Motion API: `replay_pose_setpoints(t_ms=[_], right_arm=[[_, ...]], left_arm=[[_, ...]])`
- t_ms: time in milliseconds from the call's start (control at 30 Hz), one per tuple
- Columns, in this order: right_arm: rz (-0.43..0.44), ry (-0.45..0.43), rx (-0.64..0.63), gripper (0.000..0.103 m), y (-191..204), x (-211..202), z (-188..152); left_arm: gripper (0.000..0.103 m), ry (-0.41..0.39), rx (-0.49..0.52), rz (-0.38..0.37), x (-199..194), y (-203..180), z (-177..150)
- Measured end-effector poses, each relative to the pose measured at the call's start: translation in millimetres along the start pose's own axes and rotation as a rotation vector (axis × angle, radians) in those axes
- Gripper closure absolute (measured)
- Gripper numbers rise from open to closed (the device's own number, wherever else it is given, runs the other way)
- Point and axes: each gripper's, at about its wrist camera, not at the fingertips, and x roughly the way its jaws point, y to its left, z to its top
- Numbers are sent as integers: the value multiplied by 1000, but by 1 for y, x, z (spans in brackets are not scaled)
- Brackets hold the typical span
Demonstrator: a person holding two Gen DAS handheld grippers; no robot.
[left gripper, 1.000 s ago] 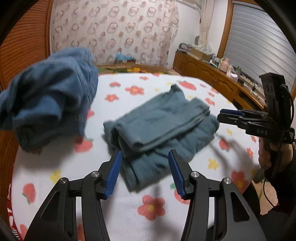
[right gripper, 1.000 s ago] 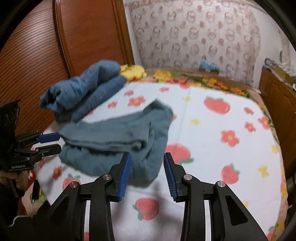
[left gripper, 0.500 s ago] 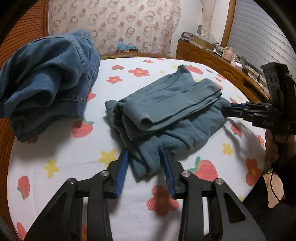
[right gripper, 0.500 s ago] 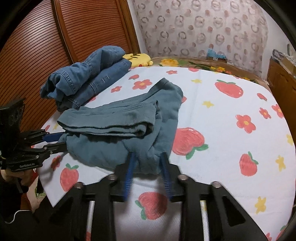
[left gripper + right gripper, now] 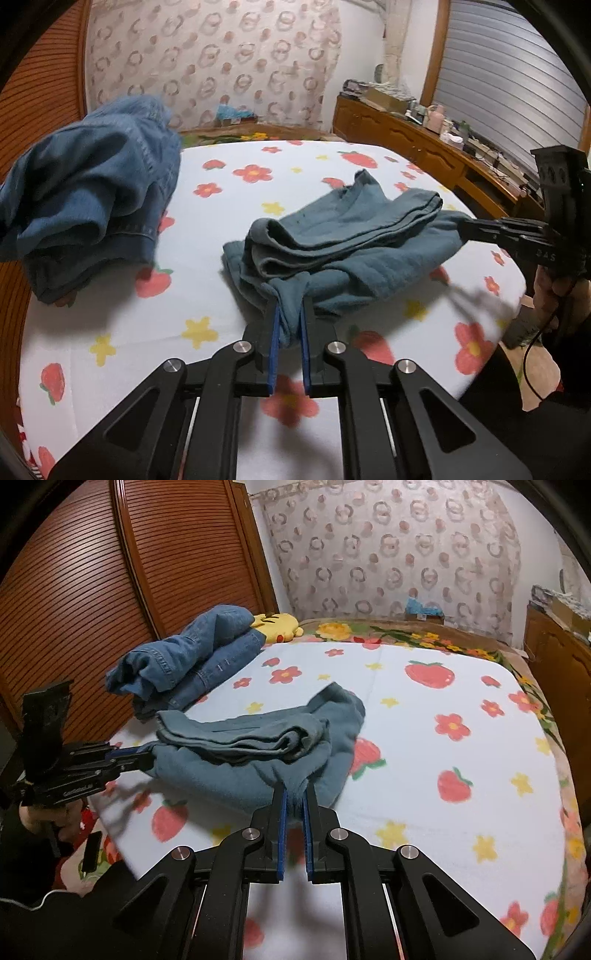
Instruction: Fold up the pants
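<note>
Left gripper (image 5: 289,314) clenched on near edge of teal pants (image 5: 351,240); right gripper (image 5: 294,797) pinched opposite edge. Pants lay half-folded, bunched, on strawberry-print bed (image 5: 461,775), beside denim heap (image 5: 85,192). Risk: thin pinches slipping when lifted, stacked layers sliding apart.

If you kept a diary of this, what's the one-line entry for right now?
step: grasp | left gripper: shut on teal pants | right gripper: shut on teal pants | jeans: aside on bed
</note>
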Motion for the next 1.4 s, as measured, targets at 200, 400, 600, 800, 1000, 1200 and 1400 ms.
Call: replay_pose_setpoints(t_ms=[200,400,600,800,1000,1200,1400], right_arm=[[-7,36,-4,95,4,-10,-11],[-34,43,-19,88,7,-7,-1],[-43,33,-61,74,14,-5,4],[-49,92,-97,72,16,15,-1],[-62,145,-135,68,15,34,6],[-68,146,-177,68,19,44,17],[-70,106,-174,68,15,55,33]], left_arm=[[92,2,-5,-21,-6,-6,-5],[92,37,14,-13,-5,-11,-16],[89,46,7,-14,-6,-14,-23],[75,23,23,11,-10,-12,-12],[74,37,44,28,3,-10,1],[74,42,47,33,10,-8,6],[74,45,46,49,20,0,17]])
